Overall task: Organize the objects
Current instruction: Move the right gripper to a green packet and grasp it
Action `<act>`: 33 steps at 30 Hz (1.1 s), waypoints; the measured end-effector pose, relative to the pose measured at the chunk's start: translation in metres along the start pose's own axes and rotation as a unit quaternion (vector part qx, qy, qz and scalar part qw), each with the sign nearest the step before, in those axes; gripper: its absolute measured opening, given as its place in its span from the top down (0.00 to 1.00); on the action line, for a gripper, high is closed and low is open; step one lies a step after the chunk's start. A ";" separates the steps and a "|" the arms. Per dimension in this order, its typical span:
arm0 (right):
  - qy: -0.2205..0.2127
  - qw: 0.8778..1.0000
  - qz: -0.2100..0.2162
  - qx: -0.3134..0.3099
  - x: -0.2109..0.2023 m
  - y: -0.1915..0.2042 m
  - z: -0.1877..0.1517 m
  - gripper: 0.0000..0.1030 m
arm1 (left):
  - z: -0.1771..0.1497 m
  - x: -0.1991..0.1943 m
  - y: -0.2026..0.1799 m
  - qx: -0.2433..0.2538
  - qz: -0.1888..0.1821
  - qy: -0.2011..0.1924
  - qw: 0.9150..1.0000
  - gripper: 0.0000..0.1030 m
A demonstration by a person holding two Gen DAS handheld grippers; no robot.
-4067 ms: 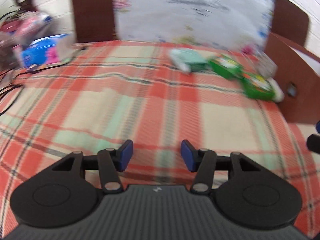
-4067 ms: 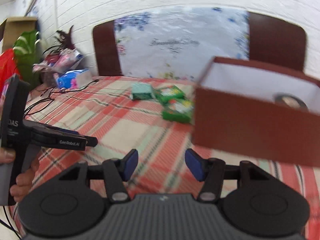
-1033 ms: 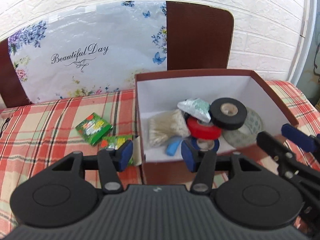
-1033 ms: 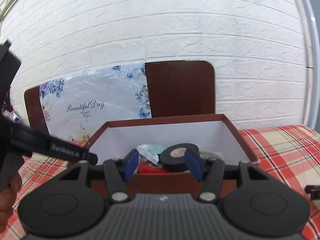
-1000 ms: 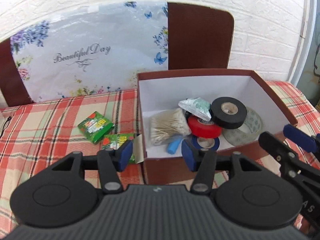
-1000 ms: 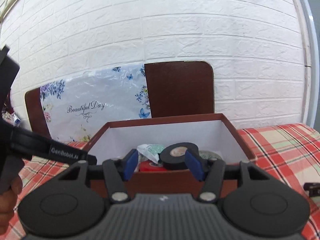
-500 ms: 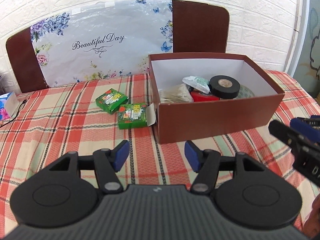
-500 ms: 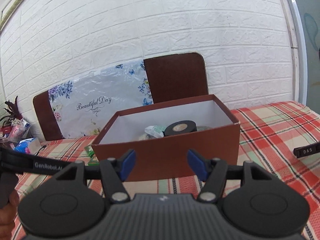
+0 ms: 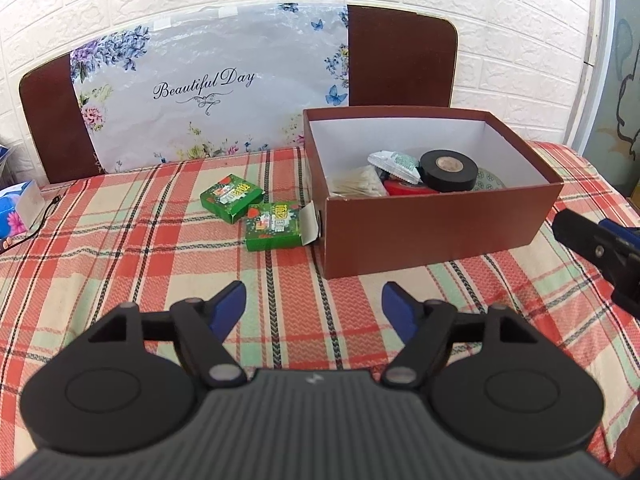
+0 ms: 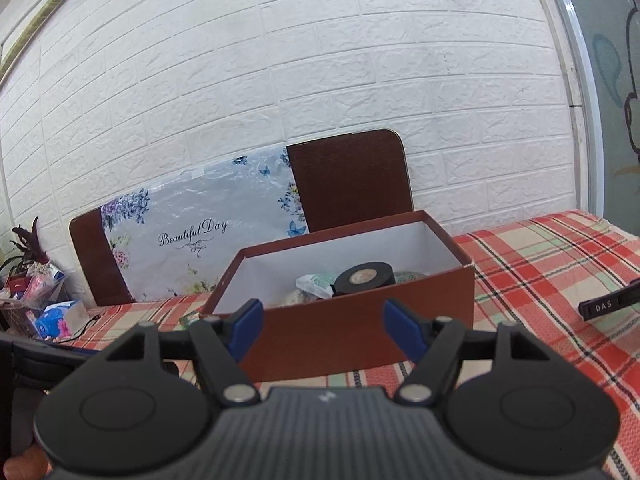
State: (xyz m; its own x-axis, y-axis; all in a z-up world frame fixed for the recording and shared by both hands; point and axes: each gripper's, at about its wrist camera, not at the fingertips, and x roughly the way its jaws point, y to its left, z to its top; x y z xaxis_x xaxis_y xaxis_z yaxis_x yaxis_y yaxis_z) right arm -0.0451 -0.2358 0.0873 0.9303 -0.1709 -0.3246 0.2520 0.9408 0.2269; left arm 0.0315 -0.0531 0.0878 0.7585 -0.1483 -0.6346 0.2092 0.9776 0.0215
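A brown box [image 9: 436, 228] with a white inside stands on the checked tablecloth. In it lie a black tape roll [image 9: 448, 170], a red roll [image 9: 404, 190], a white-green sachet [image 9: 394, 164] and a bundle of cotton swabs [image 9: 356, 186]. Two green packets [image 9: 231, 197] [image 9: 273, 226] lie on the cloth left of the box. My left gripper [image 9: 314, 310] is open and empty, held back from the box's front left corner. My right gripper [image 10: 322, 332] is open and empty in front of the box [image 10: 360, 336]; the black roll [image 10: 364, 277] shows inside.
A brown chair back [image 9: 400, 56] with a floral "Beautiful Day" sheet [image 9: 208, 92] stands behind the table. A blue tissue pack [image 9: 16, 210] and a cable [image 9: 40, 224] lie at the far left. A black "DAS" bar [image 10: 608, 302] lies on the cloth at the right.
Both grippers have pulled back from the box and opened wider. The box and packets have not moved.
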 end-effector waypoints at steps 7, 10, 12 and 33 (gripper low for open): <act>0.013 1.000 0.000 -0.002 0.007 0.003 -0.004 0.25 | -0.005 0.003 0.002 0.012 -0.005 0.008 1.000 0.10; 0.020 1.000 0.001 -0.003 0.010 0.006 -0.007 0.25 | -0.006 0.005 0.004 0.014 -0.004 0.010 1.000 0.09; 0.024 1.000 0.002 -0.005 0.012 0.006 -0.009 0.25 | -0.006 0.007 0.007 0.012 -0.004 0.011 1.000 0.09; 0.075 0.996 0.021 -0.040 0.045 0.034 -0.031 0.25 | -0.011 0.035 0.051 -0.026 0.017 0.034 0.999 0.09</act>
State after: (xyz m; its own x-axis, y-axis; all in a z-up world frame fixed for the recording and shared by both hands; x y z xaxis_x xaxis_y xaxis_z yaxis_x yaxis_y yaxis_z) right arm -0.0031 -0.2024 0.0515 0.8874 -0.0909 -0.4520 0.1866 0.9673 0.1718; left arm 0.0621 -0.0064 0.0584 0.7199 -0.1057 -0.6860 0.1501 0.9887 0.0052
